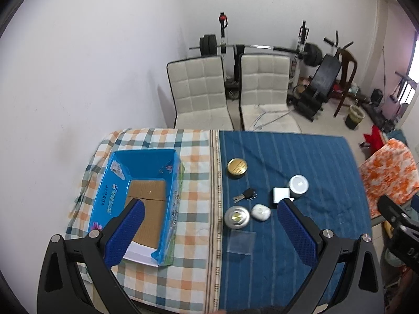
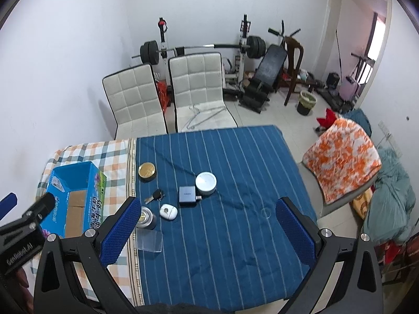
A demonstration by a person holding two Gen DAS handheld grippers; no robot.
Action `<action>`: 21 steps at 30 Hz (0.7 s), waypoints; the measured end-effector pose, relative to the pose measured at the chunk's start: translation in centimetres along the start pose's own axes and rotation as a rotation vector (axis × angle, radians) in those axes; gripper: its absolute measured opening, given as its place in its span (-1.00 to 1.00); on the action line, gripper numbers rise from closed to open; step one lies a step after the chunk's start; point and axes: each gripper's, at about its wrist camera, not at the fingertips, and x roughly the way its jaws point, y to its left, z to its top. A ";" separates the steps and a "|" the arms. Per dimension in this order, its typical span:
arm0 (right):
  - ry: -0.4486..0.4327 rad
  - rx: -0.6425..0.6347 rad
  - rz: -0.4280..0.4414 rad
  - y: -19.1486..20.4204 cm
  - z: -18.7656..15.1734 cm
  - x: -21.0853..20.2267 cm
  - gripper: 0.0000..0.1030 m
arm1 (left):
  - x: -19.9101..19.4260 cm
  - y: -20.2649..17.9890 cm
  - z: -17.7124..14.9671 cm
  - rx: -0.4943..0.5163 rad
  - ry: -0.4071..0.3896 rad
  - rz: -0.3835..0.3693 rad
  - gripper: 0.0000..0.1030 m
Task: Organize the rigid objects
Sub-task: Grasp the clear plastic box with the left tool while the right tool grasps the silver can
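Note:
An open blue cardboard box [image 1: 146,198] stands on the checked cloth at the table's left; it also shows in the right wrist view [image 2: 76,196]. On the blue striped cloth lie a gold round tin [image 1: 237,168], a bunch of keys [image 1: 246,195], a silver round tin [image 1: 236,217], a white earbud case [image 1: 260,212], a square adapter [image 2: 187,195], a white round can [image 2: 206,182] and a clear plastic square [image 1: 241,242]. My left gripper [image 1: 209,233] is open and empty, above the box and the tins. My right gripper [image 2: 207,233] is open and empty over the blue cloth.
Two white padded chairs [image 1: 199,91] stand behind the table. Weight-lifting gear [image 2: 204,49] fills the back of the room. A chair with an orange flowered cover [image 2: 343,157] stands right of the table. A small clear disc [image 2: 266,212] lies on the cloth.

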 end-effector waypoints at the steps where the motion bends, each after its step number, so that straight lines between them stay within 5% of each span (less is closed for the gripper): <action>1: 0.018 0.007 0.001 -0.2 -0.3 1.1 1.00 | 1.1 0.1 -0.1 0.006 0.002 0.005 1.00; 6: 0.164 0.051 0.031 -1.5 -1.7 8.8 1.00 | 9.1 0.6 -1.5 0.045 0.136 0.028 1.00; 16: 0.390 0.073 0.046 -2.5 -6.3 23.6 1.00 | 22.8 -4.0 -8.4 0.102 0.479 -0.157 0.97; 21: 0.468 0.078 0.067 -2.1 -8.4 28.6 1.00 | 27.6 -6.8 -11.4 0.151 0.578 -0.186 0.92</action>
